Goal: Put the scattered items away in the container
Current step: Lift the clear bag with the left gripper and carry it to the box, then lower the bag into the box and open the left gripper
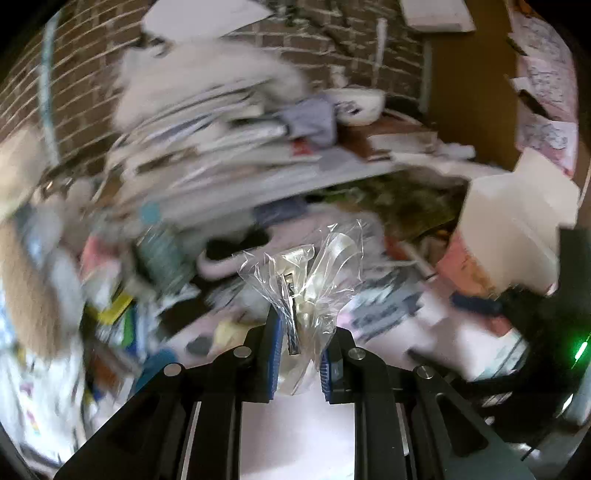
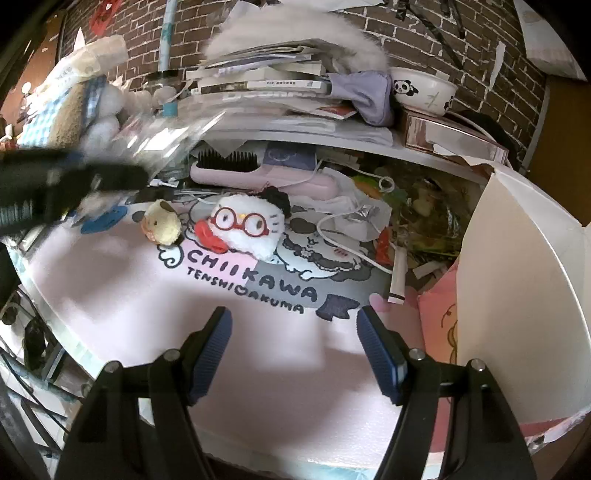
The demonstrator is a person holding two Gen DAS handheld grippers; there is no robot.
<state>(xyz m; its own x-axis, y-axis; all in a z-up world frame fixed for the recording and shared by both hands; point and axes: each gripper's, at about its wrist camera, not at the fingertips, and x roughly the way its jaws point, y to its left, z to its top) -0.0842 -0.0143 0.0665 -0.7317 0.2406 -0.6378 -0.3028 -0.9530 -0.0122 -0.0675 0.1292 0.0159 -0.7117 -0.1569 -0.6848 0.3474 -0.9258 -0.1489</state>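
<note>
Blue-padded left tongs (image 1: pixel 301 345) are clamped on a crinkled clear plastic bag (image 1: pixel 306 273), held above the pink mat (image 2: pixel 122 314) covering the worktop. Right tongs (image 2: pixel 294 347) gape wide over that mat with nothing between them. Beyond the mat's lettering lies a white plush with red glasses (image 2: pixel 242 227); right of the mat stands a white container (image 2: pixel 517 295). Behind rises a brick wall (image 2: pixel 424 44).

A home, likely a bedroom or study corner. A cluttered bench (image 2: pixel 110 302) covered by a pink cartoon mat (image 2: pixel 258 332) stands against a brick wall (image 2: pixel 424 33). Stacked books (image 2: pixel 258 81), a panda bowl (image 2: pixel 423 90), a hairbrush (image 2: pixel 258 173) and plush toys (image 2: pixel 243 229) indicate domestic use.
</note>
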